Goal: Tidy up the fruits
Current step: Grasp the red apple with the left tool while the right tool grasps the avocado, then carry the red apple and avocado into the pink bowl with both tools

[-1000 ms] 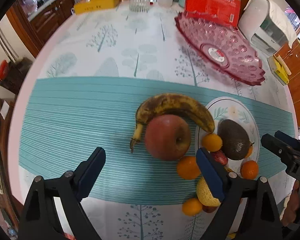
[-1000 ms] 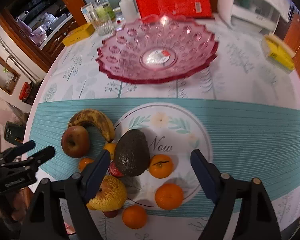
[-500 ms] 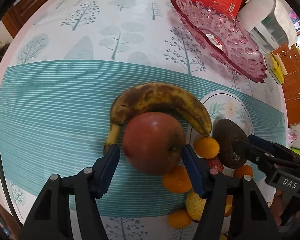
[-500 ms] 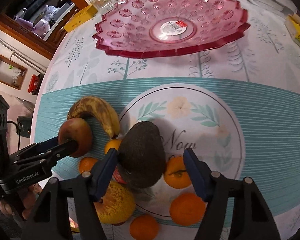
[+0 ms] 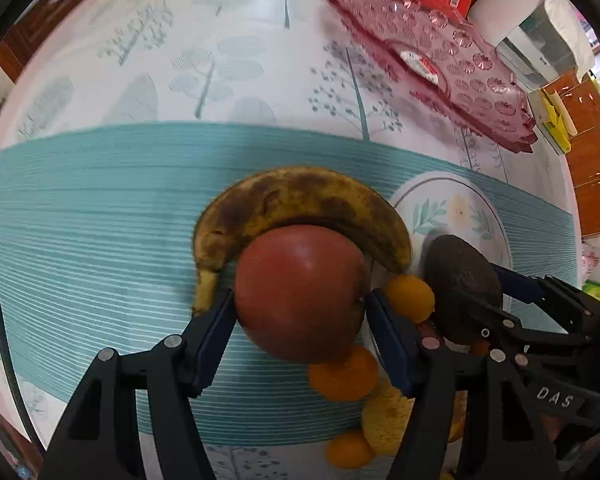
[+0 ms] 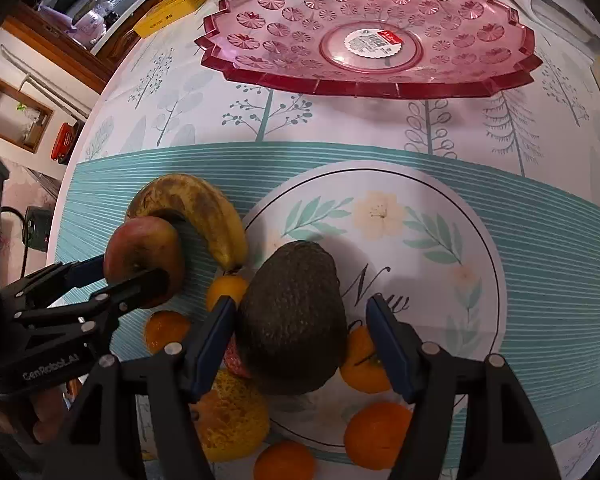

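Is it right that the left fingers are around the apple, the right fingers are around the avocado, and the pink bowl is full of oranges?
Not quite. The pink bowl is empty, with only a sticker in its middle, as the right wrist view shows. The oranges lie on the cloth by the other fruit. The rest is right: the left fingers are around the apple and the right fingers around the avocado.

left gripper closed around apple, right gripper seemingly around avocado

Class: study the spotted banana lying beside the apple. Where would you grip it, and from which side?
Grip the banana across its thick middle, coming from above. It lies flat and curves around the apple, so only its outer arc is free, and the ends taper.
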Motion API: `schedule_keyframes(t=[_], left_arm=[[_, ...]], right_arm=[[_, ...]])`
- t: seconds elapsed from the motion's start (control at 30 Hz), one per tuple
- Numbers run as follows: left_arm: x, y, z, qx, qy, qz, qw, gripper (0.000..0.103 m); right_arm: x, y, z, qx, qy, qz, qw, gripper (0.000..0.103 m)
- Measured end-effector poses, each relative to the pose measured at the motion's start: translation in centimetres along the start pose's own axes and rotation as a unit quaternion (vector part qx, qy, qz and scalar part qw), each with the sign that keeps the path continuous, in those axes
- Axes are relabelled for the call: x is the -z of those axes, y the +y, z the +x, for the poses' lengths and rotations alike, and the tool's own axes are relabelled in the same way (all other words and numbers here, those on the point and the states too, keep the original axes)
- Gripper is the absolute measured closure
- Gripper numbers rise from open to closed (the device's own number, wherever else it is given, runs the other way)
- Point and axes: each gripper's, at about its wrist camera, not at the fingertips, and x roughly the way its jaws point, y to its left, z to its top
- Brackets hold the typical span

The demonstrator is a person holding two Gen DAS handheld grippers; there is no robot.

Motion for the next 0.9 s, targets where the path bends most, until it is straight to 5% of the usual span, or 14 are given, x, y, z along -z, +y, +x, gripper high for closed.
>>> schedule_keyframes(t=[0.27,0.6,0.7,0.9], left_arm=[[-0.1,-0.2,1.6,0.033,0.014,-0.017,0.9992,0.046],[-0.2,0.0,1.4,0.028,0.017,-0.024,0.9992,0.041],[-0.3,0.2,1.4,0.035,0.016,-0.031,0.9988,0.041],[-0.2,0.3,1.5,0.042,0.003,-0.030,0.9987,0.045]], right_arm=[[0.2,0.0,0.0,-0.003,-0.001,-0.005,1.000,0.035],[0.3,-0.2,0.0,-0.011,-0.004,-0.006,1.000,0.035],[0.4,-0.4,-0.1,-0.037,-0.003,0.000,0.999,0.046],[0.7,-0.6,-0.3,-0.037,-0.009,0.005,0.999,0.046]])
